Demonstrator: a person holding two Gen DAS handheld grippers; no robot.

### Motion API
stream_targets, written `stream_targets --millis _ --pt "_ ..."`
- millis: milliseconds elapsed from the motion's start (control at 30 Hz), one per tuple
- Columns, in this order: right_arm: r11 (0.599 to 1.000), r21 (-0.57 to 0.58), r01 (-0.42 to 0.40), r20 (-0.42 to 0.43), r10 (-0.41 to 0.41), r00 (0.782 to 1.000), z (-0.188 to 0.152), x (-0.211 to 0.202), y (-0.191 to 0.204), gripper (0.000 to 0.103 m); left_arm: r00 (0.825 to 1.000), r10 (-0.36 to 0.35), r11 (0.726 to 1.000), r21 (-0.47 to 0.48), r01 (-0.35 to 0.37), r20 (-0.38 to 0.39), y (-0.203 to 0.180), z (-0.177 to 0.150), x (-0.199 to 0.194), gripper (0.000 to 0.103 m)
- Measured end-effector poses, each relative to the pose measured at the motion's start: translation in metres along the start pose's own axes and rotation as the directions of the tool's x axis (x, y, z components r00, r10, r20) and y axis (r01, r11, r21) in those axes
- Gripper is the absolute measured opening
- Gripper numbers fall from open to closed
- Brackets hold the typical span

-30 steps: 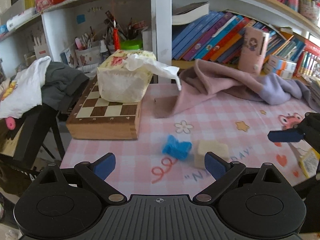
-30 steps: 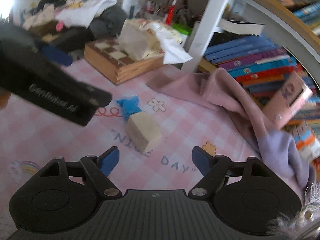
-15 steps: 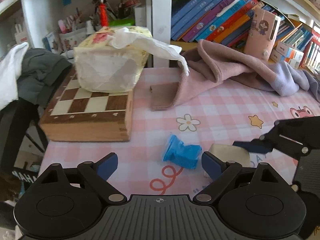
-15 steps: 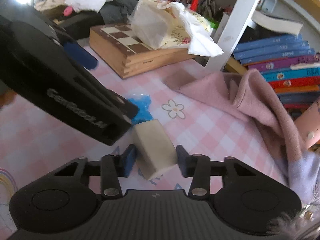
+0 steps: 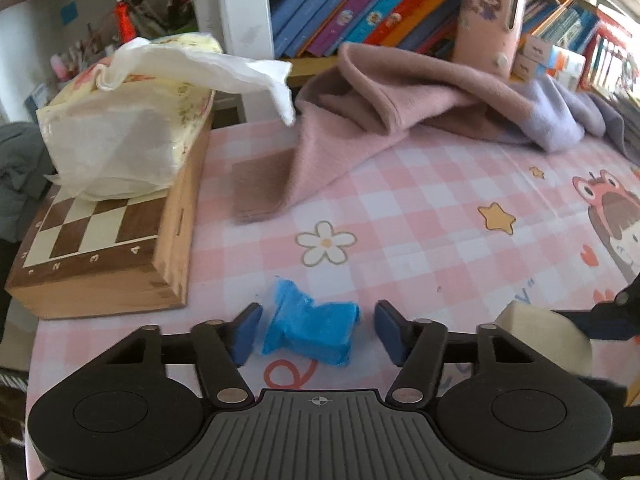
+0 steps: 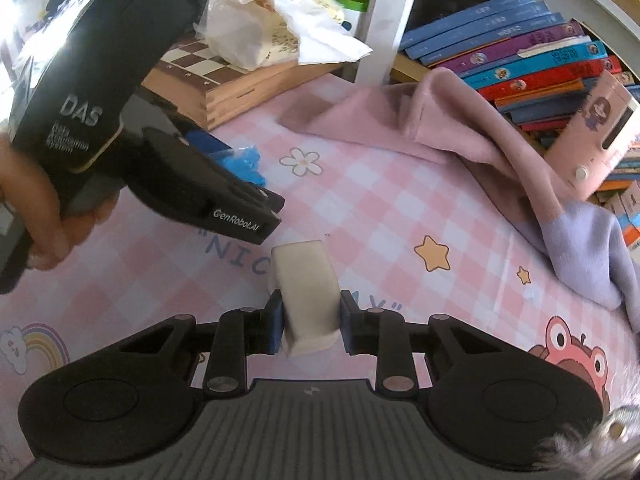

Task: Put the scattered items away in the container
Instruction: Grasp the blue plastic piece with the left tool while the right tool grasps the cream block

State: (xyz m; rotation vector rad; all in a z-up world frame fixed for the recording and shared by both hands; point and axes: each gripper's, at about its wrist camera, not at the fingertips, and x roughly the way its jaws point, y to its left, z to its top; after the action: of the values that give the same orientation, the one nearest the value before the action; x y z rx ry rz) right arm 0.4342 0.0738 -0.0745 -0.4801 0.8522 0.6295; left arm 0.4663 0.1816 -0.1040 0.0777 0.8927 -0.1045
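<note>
A crumpled blue item (image 5: 310, 330) lies on the pink checked tablecloth (image 5: 420, 216) between the fingers of my left gripper (image 5: 314, 330), which is open around it with a gap on each side. It also shows in the right wrist view (image 6: 244, 166), mostly hidden behind the left gripper's body. My right gripper (image 6: 308, 322) is shut on a cream block (image 6: 306, 294), which also shows at the right edge of the left wrist view (image 5: 544, 338). No container is clearly in view.
A wooden chessboard box (image 5: 104, 240) with a tissue pack (image 5: 128, 128) on it stands at the left. A pink and lilac garment (image 5: 400, 120) lies along the back, in front of shelves of books (image 5: 360, 12). A pink case (image 5: 490, 16) leans there.
My left gripper has moved forward and down, so the blue item now sits between its fingers. My right gripper has closed on the cream block and holds it.
</note>
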Motion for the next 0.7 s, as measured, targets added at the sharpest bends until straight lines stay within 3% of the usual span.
stream_targets --millis 67,167,700 --pt "1.000 0.013 0.004 0.002 -0.004 1.000 -0.001 -0.001 0.000 0.025 1.000 -0.008 1.000 -0.002 0.008 0.002 -0.001 0.000 -0.002 0.042" --pt "0.999 0.034 0.010 0.010 -0.010 1.000 -0.001 -0.007 0.001 0.025 1.000 -0.018 1.000 -0.002 0.018 -0.003 -0.002 -0.003 -0.007 0.040" --pt "0.997 0.077 0.018 0.087 -0.025 0.996 -0.021 -0.067 0.022 0.025 0.992 -0.073 0.996 -0.042 0.077 0.103 -0.011 -0.043 -0.116 0.040"
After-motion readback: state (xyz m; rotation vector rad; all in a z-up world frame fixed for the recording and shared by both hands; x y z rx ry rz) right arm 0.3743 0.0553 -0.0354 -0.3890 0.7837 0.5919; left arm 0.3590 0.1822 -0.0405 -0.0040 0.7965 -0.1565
